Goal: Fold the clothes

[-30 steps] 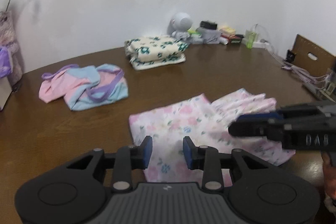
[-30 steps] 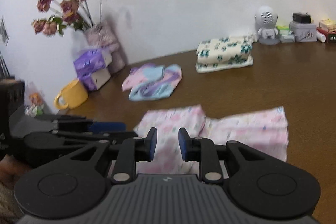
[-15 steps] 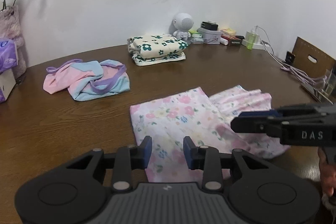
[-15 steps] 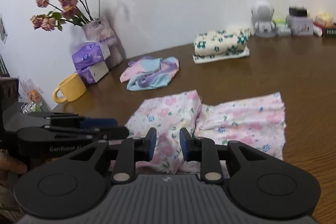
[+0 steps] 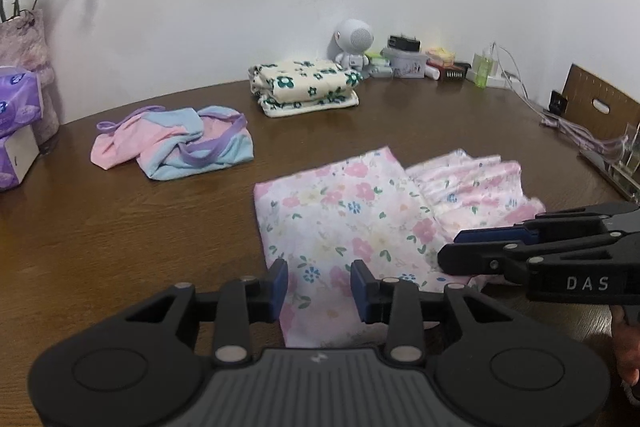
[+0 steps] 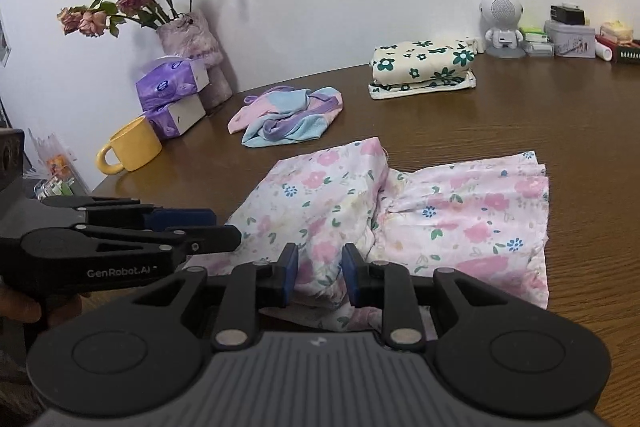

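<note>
Fingers of the left gripper (image 5: 319, 285) stand parted, nothing pinched between the blue pads; they hover over the near edge of the pink floral garment (image 5: 352, 227). Right gripper (image 6: 320, 274) likewise holds a narrow gap between its pads, poised above the garment's near hem; whether cloth is touched I cannot tell. Each gripper shows in the other's view, coming in from the side with its tip over the fabric.

Garment lies partly folded on the brown wooden table (image 5: 120, 235), one smooth panel to the left, a gathered, ruffled part to the right.

Further back: a crumpled pink, blue and purple garment (image 5: 176, 147), and a neatly folded cream piece with green flowers (image 5: 306, 87) near the wall. Yellow mug (image 6: 130, 147), purple tissue boxes (image 6: 172, 95) and a vase of dried roses (image 6: 192, 39) sit at the table's left end.
</note>
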{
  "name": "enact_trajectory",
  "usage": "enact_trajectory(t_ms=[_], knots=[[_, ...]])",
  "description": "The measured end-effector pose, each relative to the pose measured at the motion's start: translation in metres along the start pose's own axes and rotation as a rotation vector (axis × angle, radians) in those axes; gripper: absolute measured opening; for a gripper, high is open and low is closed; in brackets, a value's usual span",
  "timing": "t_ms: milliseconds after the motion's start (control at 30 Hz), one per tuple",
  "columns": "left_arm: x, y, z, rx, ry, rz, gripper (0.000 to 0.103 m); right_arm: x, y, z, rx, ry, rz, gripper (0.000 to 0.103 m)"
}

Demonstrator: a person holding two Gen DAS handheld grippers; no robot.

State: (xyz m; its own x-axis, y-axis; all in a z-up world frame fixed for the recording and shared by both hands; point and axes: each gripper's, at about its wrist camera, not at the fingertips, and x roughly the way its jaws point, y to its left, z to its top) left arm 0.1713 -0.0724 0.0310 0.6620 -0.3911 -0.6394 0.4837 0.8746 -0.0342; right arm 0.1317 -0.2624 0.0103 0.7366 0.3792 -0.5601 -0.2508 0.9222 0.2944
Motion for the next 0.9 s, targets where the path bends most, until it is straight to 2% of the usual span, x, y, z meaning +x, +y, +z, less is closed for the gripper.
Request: enact_trajectory(t_ms=[100,167,267,400,467,600,700,767,900], knots=[[0.003,-0.001,-0.001,0.002,0.015,0.000,0.033,0.009,0.000,-0.004,0.001,0.039,-0.003,0.025],[-0.002,0.002,0.001,-0.013,0.001,-0.016,0.033,0.007,0.001,-0.003,-0.003,0.032,0.001,0.025],[-0.012,0.008,0.017,-0.015,-0.045,-0.028,0.037,-0.007,-0.010,0.011,0.044,-0.016,0.032,0.025],[-0.008,0.009,0.042,0.014,-0.097,-0.012,0.037,-0.007,-0.019,0.042,0.032,-0.064,-0.005,0.025],[0.007,0.011,0.052,-0.009,-0.079,-0.031,0.037,-0.001,-0.020,0.058,0.008,-0.075,-0.028,0.025],[0.040,0.016,0.060,-0.043,-0.005,-0.054,0.036,0.035,-0.021,0.073,0.020,-0.022,-0.036,0.025],[0.061,0.021,0.057,-0.047,0.043,-0.060,0.035,0.055,-0.027,0.068,0.053,0.013,-0.049,0.024],[0.067,0.024,0.053,-0.044,0.052,-0.053,0.027,0.063,-0.031,0.064,0.077,0.031,-0.052,0.021],[0.070,0.026,0.050,-0.033,0.046,-0.032,0.023,0.070,-0.039,0.058,0.115,0.047,-0.039,0.018]])
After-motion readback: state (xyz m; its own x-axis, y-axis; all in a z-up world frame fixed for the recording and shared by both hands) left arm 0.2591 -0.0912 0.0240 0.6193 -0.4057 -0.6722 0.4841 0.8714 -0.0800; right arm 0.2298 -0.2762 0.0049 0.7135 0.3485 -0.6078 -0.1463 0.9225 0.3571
